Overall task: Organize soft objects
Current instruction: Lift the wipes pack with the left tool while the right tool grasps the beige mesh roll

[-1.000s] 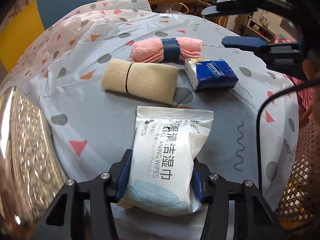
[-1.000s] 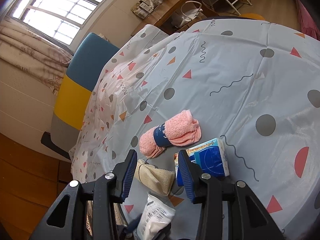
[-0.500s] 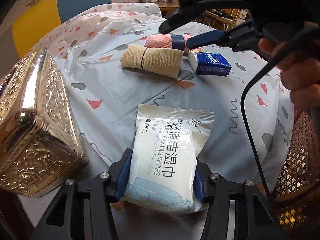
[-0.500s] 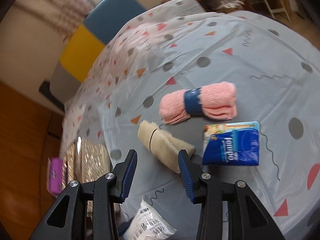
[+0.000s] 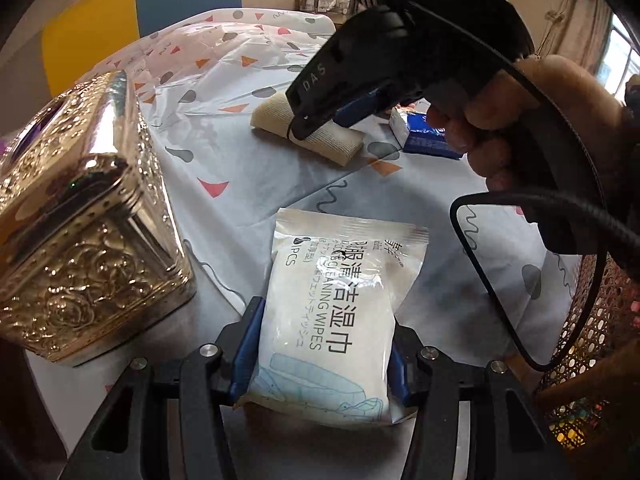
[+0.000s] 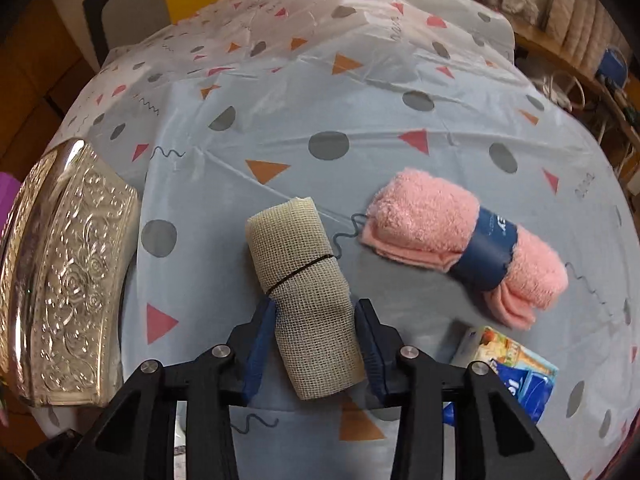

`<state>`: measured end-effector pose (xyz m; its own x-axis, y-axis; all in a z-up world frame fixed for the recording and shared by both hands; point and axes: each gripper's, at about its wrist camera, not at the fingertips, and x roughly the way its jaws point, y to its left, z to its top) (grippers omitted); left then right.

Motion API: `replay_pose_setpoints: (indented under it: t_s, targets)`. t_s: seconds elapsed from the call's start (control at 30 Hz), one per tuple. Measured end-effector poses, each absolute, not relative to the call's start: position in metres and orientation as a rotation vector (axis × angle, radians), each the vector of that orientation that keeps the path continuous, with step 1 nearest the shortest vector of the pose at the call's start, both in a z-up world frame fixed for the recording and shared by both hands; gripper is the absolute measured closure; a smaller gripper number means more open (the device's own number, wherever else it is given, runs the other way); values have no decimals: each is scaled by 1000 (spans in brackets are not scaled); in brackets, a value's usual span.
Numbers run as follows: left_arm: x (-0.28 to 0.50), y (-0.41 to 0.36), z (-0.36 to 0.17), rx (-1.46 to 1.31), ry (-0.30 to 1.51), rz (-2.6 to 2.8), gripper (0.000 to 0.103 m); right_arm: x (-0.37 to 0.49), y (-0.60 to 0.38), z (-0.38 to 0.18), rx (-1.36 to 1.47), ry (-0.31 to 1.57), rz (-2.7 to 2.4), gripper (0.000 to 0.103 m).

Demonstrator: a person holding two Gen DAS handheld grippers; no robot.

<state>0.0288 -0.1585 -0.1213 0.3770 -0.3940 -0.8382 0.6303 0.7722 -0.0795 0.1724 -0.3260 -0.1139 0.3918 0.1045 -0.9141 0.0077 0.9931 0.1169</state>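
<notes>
My left gripper [image 5: 320, 344] is shut on a white pack of cleaning wipes [image 5: 336, 304] and holds it above the near table edge. My right gripper [image 6: 314, 344] is open, its jaws on either side of a beige mesh cloth roll [image 6: 306, 292] that lies on the tablecloth; the roll also shows in the left wrist view [image 5: 328, 136], partly behind the right gripper [image 5: 320, 120]. A pink towel roll with a blue band [image 6: 468, 240] and a blue tissue pack [image 6: 516, 376] lie to the right.
An embossed gold metal box [image 5: 72, 216] stands at the table's left, also in the right wrist view [image 6: 64, 280]. A woven basket [image 5: 592, 360] is at the right edge. The patterned tablecloth [image 6: 320, 100] stretches behind. A yellow and blue chair [image 5: 120, 12] stands beyond.
My right gripper has come down and forward until its jaws stand around the beige roll. My left gripper has pulled back with the wipes, bringing the gold box closer in view.
</notes>
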Motion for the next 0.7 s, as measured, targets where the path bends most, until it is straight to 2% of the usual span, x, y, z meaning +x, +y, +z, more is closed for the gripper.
replay_pose_setpoints:
  t_s: [0.23, 0.47, 0.57, 0.7]
  targets:
    - [24, -146, -120, 250, 987, -635, 51, 171, -340, -119, 168, 1167, 104, 62]
    - [27, -136, -112, 230, 1019, -618, 53, 167, -329, -112, 56, 1154, 103, 61]
    - [29, -134, -101, 210, 1014, -624, 53, 168, -333, -110, 6, 1143, 27, 65]
    - [29, -135, -72, 157, 974, -657, 53, 169, -347, -111, 48, 1153, -7, 65]
